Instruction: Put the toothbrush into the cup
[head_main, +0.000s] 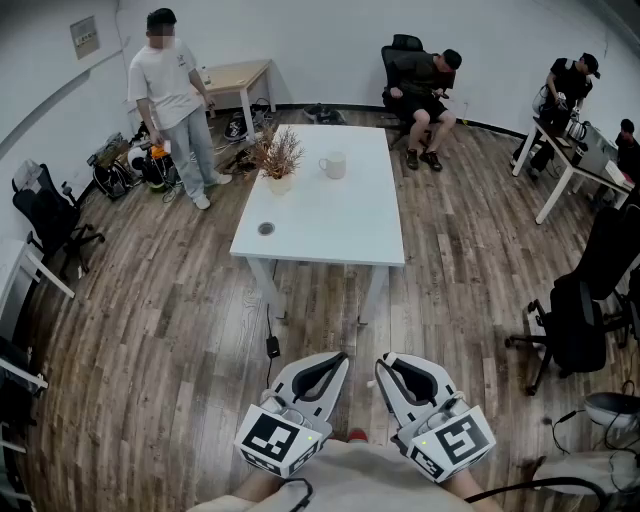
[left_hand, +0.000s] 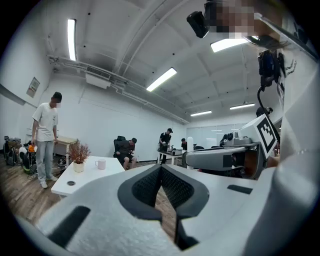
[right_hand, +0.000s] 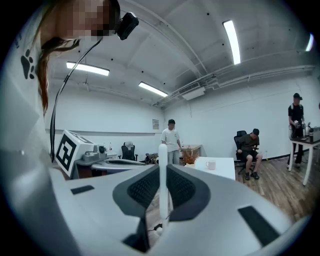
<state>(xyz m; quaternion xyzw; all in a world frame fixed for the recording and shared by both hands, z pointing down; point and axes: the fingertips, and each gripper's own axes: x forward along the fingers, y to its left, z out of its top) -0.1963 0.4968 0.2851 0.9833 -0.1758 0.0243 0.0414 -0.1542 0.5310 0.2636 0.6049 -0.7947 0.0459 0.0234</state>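
Now, the right gripper (right_hand: 163, 168) jaws pinch the toothbrush (right_hand: 162, 192) upright, the left gripper (left_hand: 161, 168) closed on nothing, so best carry it steady to the cup (head_main: 333, 165).

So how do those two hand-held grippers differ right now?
The right hand-held gripper clamps a white toothbrush upright between its jaws; the left hand-held gripper holds nothing. The right's jaws are parted by it; the left's tips meet. Both are white and the same shape.
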